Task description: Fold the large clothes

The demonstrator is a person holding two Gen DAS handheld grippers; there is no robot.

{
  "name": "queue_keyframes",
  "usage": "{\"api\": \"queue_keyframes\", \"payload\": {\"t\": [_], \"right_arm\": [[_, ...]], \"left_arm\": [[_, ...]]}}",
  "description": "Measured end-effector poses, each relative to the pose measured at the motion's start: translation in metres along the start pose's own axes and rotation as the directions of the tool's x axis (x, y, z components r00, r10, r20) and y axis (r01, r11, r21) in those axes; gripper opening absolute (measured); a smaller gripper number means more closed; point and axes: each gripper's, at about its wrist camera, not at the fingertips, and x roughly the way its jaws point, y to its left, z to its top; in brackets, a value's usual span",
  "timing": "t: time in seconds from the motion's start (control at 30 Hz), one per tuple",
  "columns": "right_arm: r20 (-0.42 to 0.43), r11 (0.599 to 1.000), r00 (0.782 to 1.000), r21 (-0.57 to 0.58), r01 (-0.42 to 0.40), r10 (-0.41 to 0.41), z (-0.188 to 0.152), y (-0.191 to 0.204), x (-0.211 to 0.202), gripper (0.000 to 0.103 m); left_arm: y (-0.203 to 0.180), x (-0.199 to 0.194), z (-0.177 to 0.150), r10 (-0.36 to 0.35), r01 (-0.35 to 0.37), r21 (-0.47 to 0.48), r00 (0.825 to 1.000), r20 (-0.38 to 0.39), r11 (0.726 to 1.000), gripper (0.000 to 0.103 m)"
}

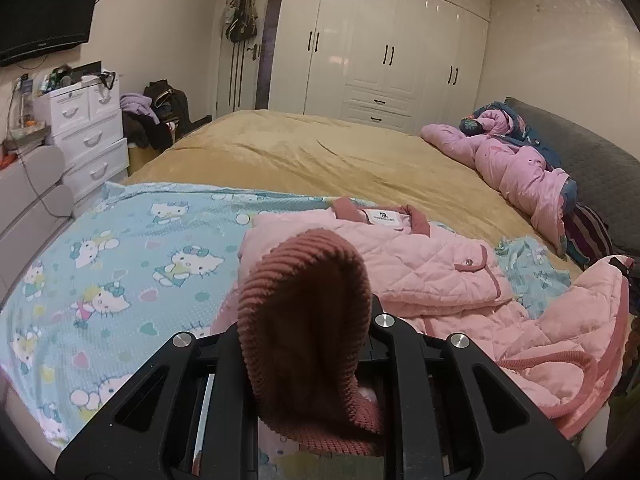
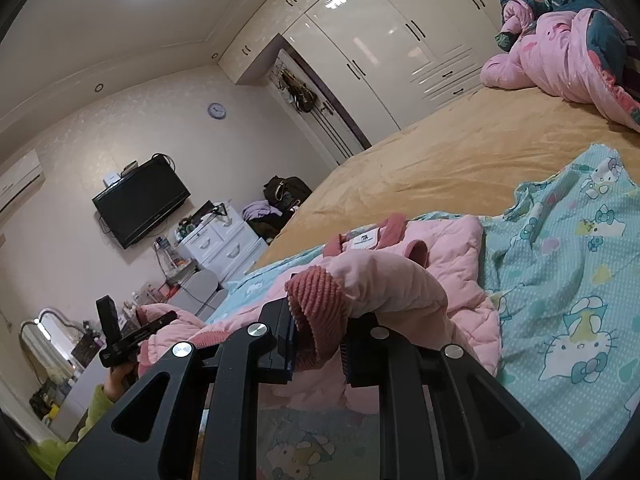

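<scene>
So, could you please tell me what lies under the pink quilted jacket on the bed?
The pink quilted jacket rests on a light blue cartoon-cat sheet, which overlies the tan bedspread. What lies directly beneath the jacket is covered.

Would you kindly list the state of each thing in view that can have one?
Left claw: shut on a ribbed cuff.
Right claw: shut on the other ribbed cuff.
Pink quilted jacket: partly folded, collar showing, lying on the cartoon sheet.
Pink duvet: bunched up at the head of the bed.
Wardrobe doors: closed.
TV: off.
</scene>
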Motion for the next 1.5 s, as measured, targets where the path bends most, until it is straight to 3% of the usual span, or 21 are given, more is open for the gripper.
{"api": "queue_keyframes", "payload": {"t": [0.5,0.87,1.23,1.5], "right_arm": [[0.013,0.997,0.998,0.036,0.064,-0.064,0.017,-0.024,0.030,0.016],[0.043,0.992,0.991,-0.009,0.130,-0.129,0.040,-0.031,0.059,0.016],[0.062,0.982,0.980,-0.030,0.189,-0.187,0.072,-0.044,0.097,0.015],[0.056,0.970,0.969,-0.018,0.243,-0.242,0.092,-0.062,0.130,0.015]], "left_arm": [[-0.002,0.027,0.021,0.026,-0.026,0.006,1.000,0.000,1.000,0.011],[-0.002,0.055,0.045,0.041,-0.041,0.007,0.999,-0.002,0.999,0.011],[-0.002,0.098,0.073,0.062,-0.062,0.013,0.998,-0.006,0.998,0.011],[0.007,0.134,0.086,0.070,-0.070,-0.038,0.998,0.003,0.997,0.014]]}}
